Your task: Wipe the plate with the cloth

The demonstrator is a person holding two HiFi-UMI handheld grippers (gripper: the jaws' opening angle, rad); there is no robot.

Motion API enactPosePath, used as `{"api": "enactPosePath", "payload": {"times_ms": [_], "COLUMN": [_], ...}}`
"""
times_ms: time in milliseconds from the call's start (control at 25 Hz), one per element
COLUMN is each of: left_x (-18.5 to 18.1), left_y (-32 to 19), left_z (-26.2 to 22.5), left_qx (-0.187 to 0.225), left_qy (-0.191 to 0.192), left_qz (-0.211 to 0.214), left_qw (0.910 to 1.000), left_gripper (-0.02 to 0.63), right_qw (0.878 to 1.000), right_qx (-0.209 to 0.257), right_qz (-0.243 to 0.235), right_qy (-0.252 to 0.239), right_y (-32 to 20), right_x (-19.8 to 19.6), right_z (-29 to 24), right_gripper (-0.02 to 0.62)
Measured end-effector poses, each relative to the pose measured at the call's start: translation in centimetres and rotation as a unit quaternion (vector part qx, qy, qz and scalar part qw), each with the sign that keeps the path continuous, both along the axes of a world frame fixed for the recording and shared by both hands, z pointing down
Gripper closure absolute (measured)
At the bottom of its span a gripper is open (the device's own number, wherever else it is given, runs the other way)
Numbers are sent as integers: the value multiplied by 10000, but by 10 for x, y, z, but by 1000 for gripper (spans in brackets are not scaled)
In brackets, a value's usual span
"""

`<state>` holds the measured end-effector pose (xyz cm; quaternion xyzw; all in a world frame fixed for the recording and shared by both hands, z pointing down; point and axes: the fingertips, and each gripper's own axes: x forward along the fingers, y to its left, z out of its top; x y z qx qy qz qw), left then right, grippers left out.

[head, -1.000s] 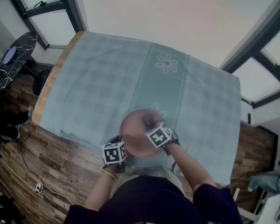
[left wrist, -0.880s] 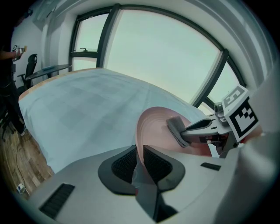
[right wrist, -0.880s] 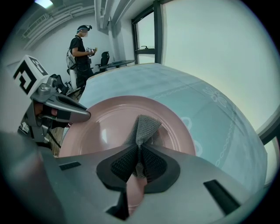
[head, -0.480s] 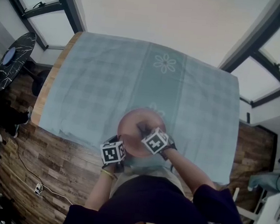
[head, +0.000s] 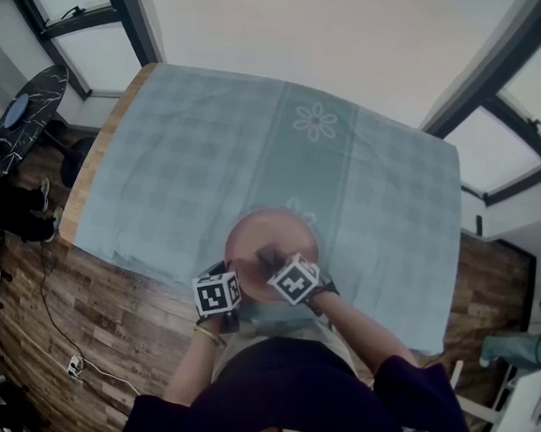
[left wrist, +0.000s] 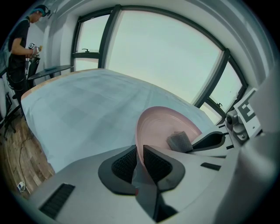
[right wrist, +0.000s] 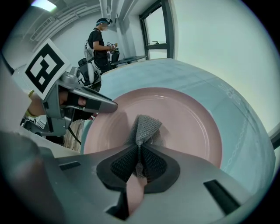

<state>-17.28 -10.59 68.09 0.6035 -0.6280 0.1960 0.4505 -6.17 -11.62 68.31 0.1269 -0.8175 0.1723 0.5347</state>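
The round pink plate (head: 273, 248) sits near the person's edge of the counter (head: 83, 185), about midway along that edge, and from the right gripper view it seems to lie flat with its hollow facing up. A grey knitted cloth (right wrist: 145, 126) is bunched into a small wad and pressed against the plate's inner face, on the half nearer the person. The right tongs (right wrist: 140, 153) are clamped together on the lower part of that wad, so the free folded end sticks out ahead of the tips and does the rubbing while the hard pads stay off the glaze. The left tongs (left wrist: 139, 154) are closed on the plate's near rim, one pad on each face of the edge; this grip looks meant to pin the plate so that it cannot slide or spin under the wiping strokes. The wiping appears under way, with most of the far half of the plate yet open to the cloth. Under the plate lies a pale blue-green checked tablecloth (head: 182, 156), which could let a smooth plate creep, a likely reason for the steadying hold. Well apart, a person (right wrist: 99, 41) in dark clothes stands by the windows.
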Motion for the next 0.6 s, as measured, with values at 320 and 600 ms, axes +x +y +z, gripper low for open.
{"api": "enactPosePath", "payload": {"times_ms": [320,600], "left_x": [-1,1], "left_y": [-1,-1], "left_z": [1,0], "left_qx": [-1,-3], "left_qy": [-36,-28], "left_qz": [-12,-24], "left_qw": [10000,10000], "left_gripper": [545,545], "right_qw": [9995,9982], "right_qx": [-120,-154], "right_qz": [-288,-574], "right_qy": [-30,118], "right_y": [20,30], "right_x": [-5,-2], "right_z": [-1,-1], "right_gripper": [563,563]}}
